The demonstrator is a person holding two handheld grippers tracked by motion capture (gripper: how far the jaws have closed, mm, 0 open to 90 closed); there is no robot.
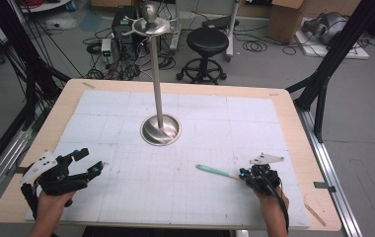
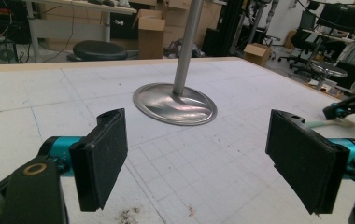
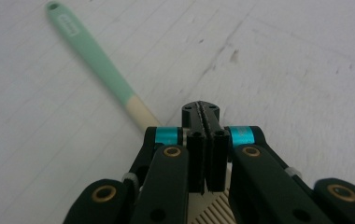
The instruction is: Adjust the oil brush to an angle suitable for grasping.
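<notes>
Toothbrush (image 1: 218, 172), mint handle: near table's (image 1: 294, 123) right front edge, head end pinched by right gripper (image 3: 205, 112). Left gripper (image 2: 203, 163) spread, idle. Step: grasp made; next, lift toward stand (image 1: 160, 129).

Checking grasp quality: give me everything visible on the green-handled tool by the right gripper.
The green-handled tool is slim, plastic-looking: mint green handle with a small hole and an embossed label at its far end, turning cream toward the head. A cream ribbed part, maybe a comb or brush head, shows under the jaws. It lies flat on the white gridded mat, handle pointing toward the table's middle. The right gripper is shut over its cream end; how firmly cannot be judged.
</notes>
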